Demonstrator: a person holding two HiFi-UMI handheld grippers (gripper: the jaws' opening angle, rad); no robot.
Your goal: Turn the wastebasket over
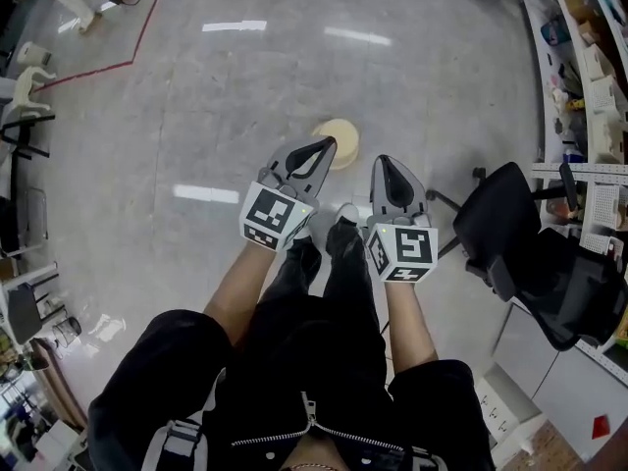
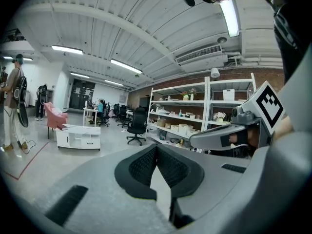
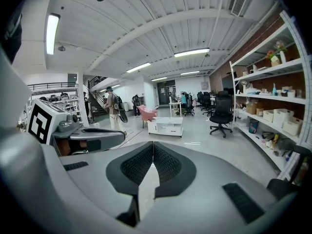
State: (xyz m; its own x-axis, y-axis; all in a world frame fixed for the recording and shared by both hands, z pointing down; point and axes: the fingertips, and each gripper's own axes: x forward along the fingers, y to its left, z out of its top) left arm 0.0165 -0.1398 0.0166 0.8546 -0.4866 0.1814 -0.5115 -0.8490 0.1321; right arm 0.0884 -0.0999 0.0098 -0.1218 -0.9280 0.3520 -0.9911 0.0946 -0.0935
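Note:
In the head view a round cream wastebasket (image 1: 343, 137) stands on the grey floor ahead of me, seen from above, its near left side hidden behind my left gripper. The left gripper (image 1: 328, 145) is held out at waist height, shut and empty, its tip overlapping the basket in the picture. Just to its right my right gripper (image 1: 384, 162) is also shut with nothing in it. In the left gripper view the jaws (image 2: 156, 148) are pressed together; in the right gripper view the jaws (image 3: 153, 144) meet too. Neither gripper view shows the basket.
A black office chair (image 1: 512, 235) stands close on my right, beside shelving (image 1: 589, 67). Red tape (image 1: 118, 63) marks the floor far left. Ahead are a white low cabinet (image 3: 167, 126), another office chair (image 3: 222, 114), shelves (image 2: 195, 118) and a standing person (image 3: 113, 109).

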